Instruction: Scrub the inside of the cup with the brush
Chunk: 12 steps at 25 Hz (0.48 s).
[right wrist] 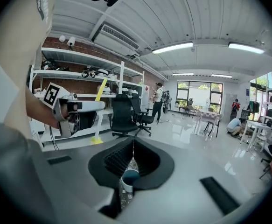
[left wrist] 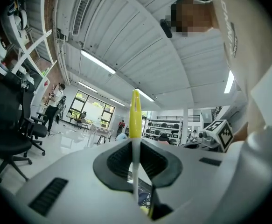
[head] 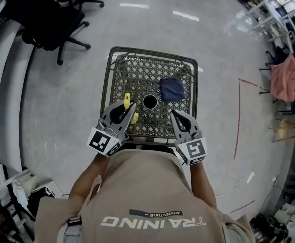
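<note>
The cup [head: 150,102], white-rimmed with a dark inside, stands upright on the wire-mesh table [head: 137,75], near its front edge. My left gripper [head: 131,108] hovers just left of the cup, shut on a yellow brush [head: 127,100]. In the left gripper view the brush handle [left wrist: 135,113] sticks up from between the closed jaws of the left gripper [left wrist: 135,143]. My right gripper [head: 172,114] is to the right of the cup, shut and empty. In the right gripper view the cup [right wrist: 129,178] shows below the closed right gripper [right wrist: 133,143], and the left gripper [right wrist: 75,108] with the brush [right wrist: 101,89] is at the left.
A dark blue cloth [head: 172,89] lies on the table's mesh behind and right of the cup. Black office chairs [head: 51,19] stand on the glossy floor at the far left. Red tape [head: 238,115] marks the floor to the right, by racks and a pink cloth [head: 285,76].
</note>
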### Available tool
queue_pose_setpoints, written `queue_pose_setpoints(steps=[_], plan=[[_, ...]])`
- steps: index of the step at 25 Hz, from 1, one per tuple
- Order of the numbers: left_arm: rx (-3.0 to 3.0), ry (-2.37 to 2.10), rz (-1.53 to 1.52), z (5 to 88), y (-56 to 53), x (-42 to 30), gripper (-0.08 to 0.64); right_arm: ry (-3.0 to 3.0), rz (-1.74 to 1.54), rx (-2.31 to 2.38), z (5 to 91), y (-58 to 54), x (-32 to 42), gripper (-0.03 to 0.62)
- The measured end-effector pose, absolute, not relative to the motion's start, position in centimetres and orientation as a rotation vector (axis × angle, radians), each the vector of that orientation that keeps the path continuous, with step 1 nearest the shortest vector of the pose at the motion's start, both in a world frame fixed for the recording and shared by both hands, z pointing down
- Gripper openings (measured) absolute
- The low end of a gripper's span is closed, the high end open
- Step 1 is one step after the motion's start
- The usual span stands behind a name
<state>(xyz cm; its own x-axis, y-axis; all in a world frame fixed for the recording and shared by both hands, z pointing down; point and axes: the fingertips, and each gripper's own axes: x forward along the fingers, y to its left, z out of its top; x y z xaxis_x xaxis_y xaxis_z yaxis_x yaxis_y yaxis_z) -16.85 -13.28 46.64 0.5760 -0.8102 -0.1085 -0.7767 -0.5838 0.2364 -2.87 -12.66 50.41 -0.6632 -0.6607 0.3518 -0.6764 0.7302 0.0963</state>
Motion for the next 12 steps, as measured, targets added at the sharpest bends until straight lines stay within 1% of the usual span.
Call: queue_pose_setpoints(steps=[7, 12], plan=[[2.675, -1.305, -0.319, 46.1, -14.1, -16.3, 0.041, -2.534, 0.097, 1.039, 52.1, -12.3, -2.8, 0.017], [2.679, -1.344, -0.294, 45.1, -13.4, -15.5, 0.041, -2.527, 0.06, 0.959, 53.8, -12.3, -2.7, 0.017]])
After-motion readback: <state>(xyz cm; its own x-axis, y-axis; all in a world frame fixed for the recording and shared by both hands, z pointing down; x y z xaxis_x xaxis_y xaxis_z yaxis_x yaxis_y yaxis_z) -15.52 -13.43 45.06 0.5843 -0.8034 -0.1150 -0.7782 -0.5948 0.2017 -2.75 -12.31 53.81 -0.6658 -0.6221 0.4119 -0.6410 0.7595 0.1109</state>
